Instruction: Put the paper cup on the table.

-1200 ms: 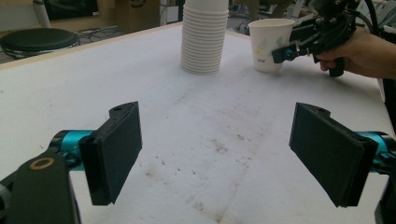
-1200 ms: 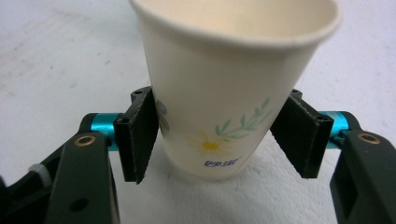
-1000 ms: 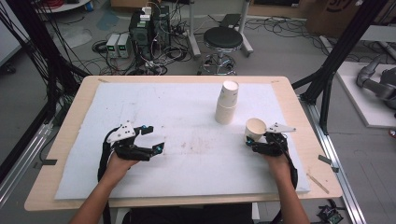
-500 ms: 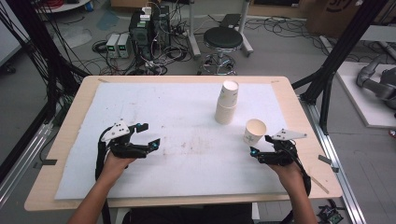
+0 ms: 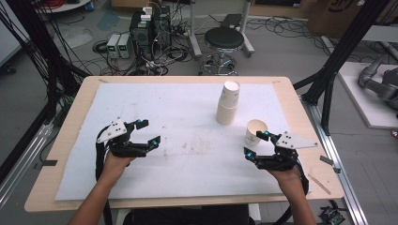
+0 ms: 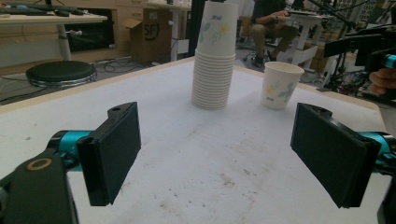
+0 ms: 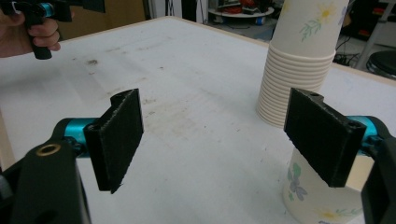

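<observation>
A tall stack of floral paper cups (image 5: 228,104) stands upside down at the back right of the white mat (image 5: 155,103). A single upright cup (image 5: 256,132) sits just in front of the stack. My right gripper (image 5: 256,143) hovers close behind this cup, open; its jaws have just been opening and nothing is between them. In the right gripper view the cup (image 7: 317,196) is low at the right, partly hidden by the right jaw, apart from the right gripper (image 7: 224,140), with the stack (image 7: 299,70) beyond. My left gripper (image 5: 148,131) is open and holds nothing.
The wooden table (image 5: 65,122) ends close behind both hands. In the left gripper view, the stack (image 6: 215,60) and the single cup (image 6: 279,85) stand ahead of the left gripper (image 6: 215,154). A stool (image 5: 224,40) and cabled equipment (image 5: 145,28) are on the floor beyond.
The right gripper opened, let go of the single cup and drew back toward the near edge, rising a little. The cup stays upright. The left hand barely moved.
</observation>
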